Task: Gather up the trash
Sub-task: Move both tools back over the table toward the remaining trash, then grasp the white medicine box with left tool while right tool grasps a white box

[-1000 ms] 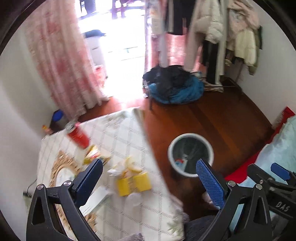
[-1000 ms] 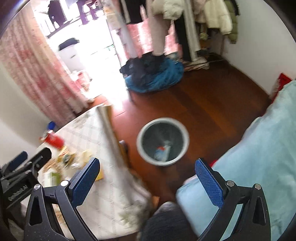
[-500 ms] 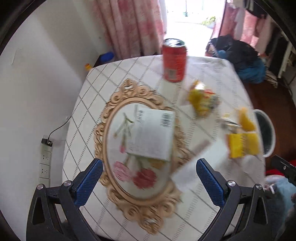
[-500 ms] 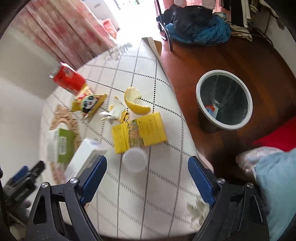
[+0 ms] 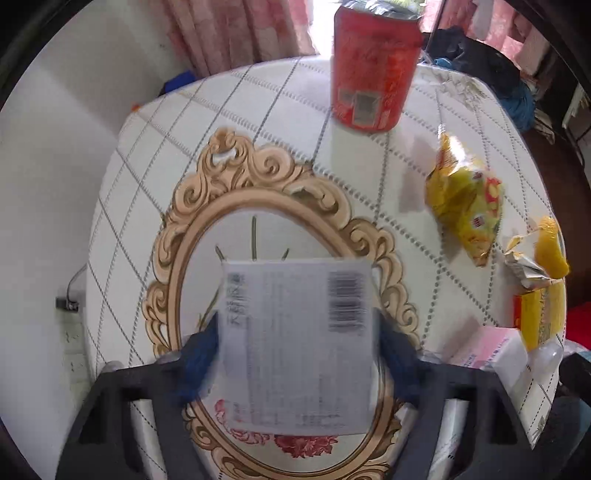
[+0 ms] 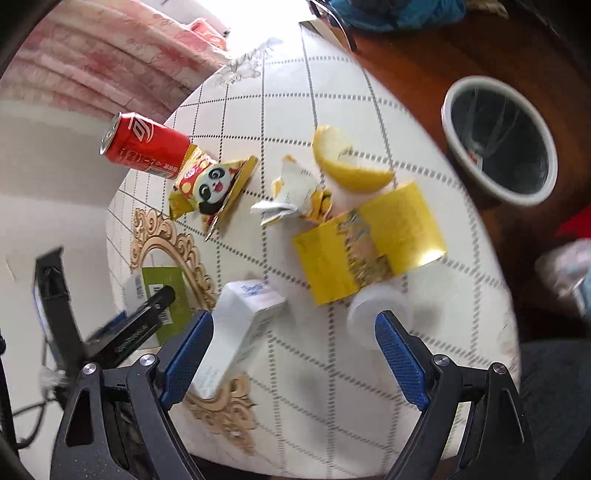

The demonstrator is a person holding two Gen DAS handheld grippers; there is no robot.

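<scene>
Lighting: strong daylight from the doorway behind the curtain (image 5: 236, 33), blown out to white at the top of both views. Table (image 5: 280, 122) brightly and evenly lit; soft short shadows beside the can (image 5: 373, 66) and snack bag (image 5: 465, 199). 
Blur: left wrist view, box (image 5: 299, 347) and gripper fingers (image 5: 199, 354) smeared by motion; right wrist view, left edge and far right edge smeared. 
Distortion: heavy fisheye bending; dark corners around the round frame.
</scene>
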